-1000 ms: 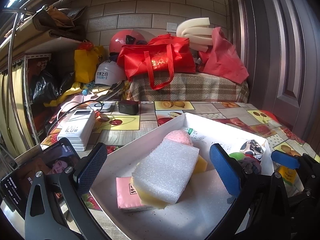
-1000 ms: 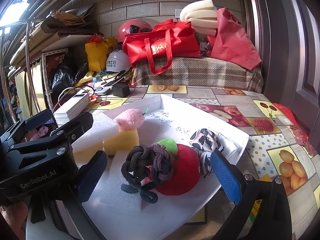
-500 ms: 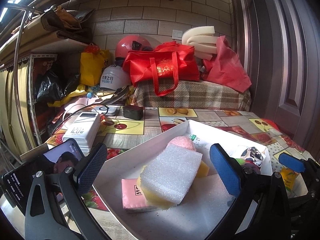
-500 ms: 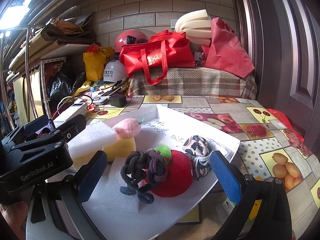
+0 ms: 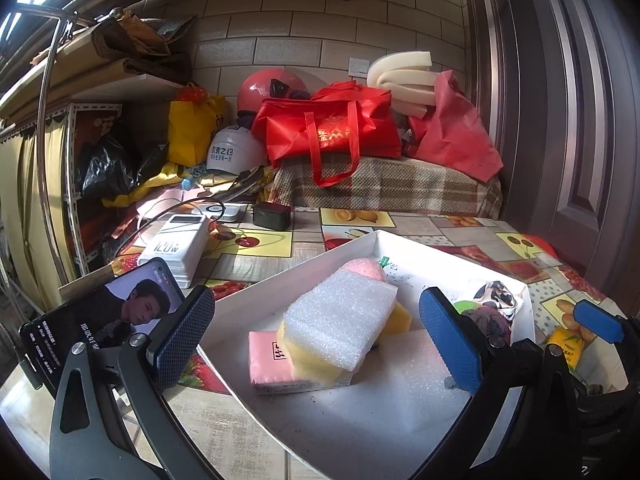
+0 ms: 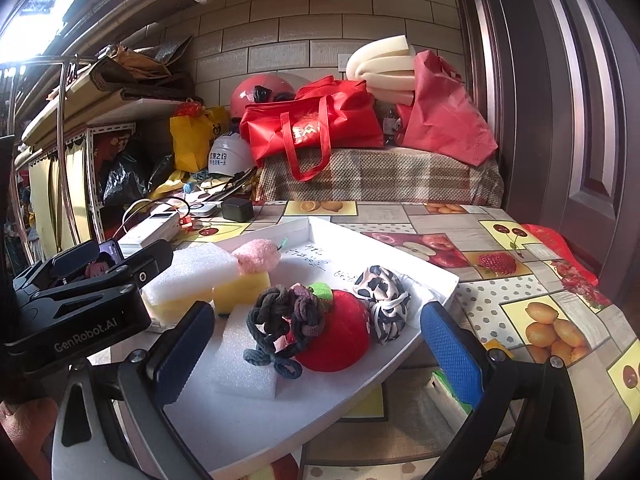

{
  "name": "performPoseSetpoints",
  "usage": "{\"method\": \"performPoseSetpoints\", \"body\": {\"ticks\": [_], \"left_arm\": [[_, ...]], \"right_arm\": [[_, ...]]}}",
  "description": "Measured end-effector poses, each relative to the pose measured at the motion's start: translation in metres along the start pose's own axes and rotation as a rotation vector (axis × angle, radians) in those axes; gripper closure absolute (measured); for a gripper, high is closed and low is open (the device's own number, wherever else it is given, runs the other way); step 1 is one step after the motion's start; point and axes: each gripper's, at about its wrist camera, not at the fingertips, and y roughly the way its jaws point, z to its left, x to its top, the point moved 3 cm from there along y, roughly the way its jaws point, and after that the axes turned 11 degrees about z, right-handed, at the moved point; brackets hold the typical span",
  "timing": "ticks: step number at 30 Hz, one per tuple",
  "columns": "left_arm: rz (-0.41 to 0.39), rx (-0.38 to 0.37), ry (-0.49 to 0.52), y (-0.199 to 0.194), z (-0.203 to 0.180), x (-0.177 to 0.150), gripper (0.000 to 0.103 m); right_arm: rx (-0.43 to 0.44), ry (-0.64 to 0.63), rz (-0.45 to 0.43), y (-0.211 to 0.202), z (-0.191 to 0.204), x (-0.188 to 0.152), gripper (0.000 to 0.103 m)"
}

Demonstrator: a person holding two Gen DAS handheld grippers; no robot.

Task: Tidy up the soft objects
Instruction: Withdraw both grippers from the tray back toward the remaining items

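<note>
Between the left jaws lay a white foam block [image 5: 340, 316] stacked tilted on a yellow sponge [image 5: 316, 364], a pink packet [image 5: 268, 356] beneath, a pink puff [image 5: 362, 270] beyond. Between the right jaws a dark knotted hair tie [image 6: 284, 320] rested against a red plush apple [image 6: 336, 336], a cow-print scrunchie [image 6: 384, 296] just beside it, all in the white tray [image 6: 400, 364].

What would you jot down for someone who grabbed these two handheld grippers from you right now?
Left gripper: open, empty, over the tray's left part.
Right gripper: open, empty, over its right part.
In the tray: white foam block on yellow sponges, pink packet under them, pink puff, dark hair ties against a red ball, patterned scrunchie, flat foam sheet.
Done: all the soft things seen are in the tray.
Left: nothing held; any further sorting.
</note>
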Motion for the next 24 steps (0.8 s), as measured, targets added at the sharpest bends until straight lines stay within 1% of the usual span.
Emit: {"method": "performPoseSetpoints", "body": {"ticks": [3, 6, 9, 10, 12, 14, 16, 19, 22, 24], "left_arm": [[-0.021, 0.018, 0.043, -0.01, -0.01, -0.006, 0.0], [-0.018, 0.004, 0.062, -0.017, -0.017, -0.011, 0.0], [-0.012, -0.001, 0.073, -0.022, -0.022, -0.016, 0.0], [-0.012, -0.007, 0.077, -0.024, -0.024, -0.017, 0.0], [-0.009, -0.019, 0.087, -0.028, -0.029, -0.019, 0.0], [-0.004, -0.037, 0.102, -0.032, -0.035, -0.022, 0.0], [0.003, -0.059, 0.121, -0.035, -0.043, -0.025, 0.0], [0.03, -0.128, 0.156, -0.04, -0.06, -0.03, 0.0], [0.062, -0.203, 0.226, -0.046, -0.086, -0.038, 0.0], [0.082, -0.234, 0.278, -0.049, -0.104, -0.044, 0.0]], "right_arm": [[0.004, -0.027, -0.007, -0.011, 0.002, -0.006, 0.0], [0.03, -0.039, 0.001, -0.02, -0.001, -0.013, 0.0], [0.05, -0.017, -0.002, -0.031, -0.014, -0.019, 0.0], [0.034, -0.008, 0.001, -0.034, -0.021, -0.022, 0.0], [-0.025, 0.014, 0.007, -0.042, -0.038, -0.027, 0.0], [-0.05, 0.046, 0.004, -0.051, -0.059, -0.032, 0.0], [-0.05, 0.058, 0.054, -0.051, -0.083, -0.036, 0.0], [0.006, 0.044, 0.189, -0.043, -0.11, -0.046, 0.0], [0.047, -0.005, 0.302, -0.038, -0.121, -0.06, 0.0], [0.062, -0.042, 0.353, -0.035, -0.119, -0.067, 0.0]]}}
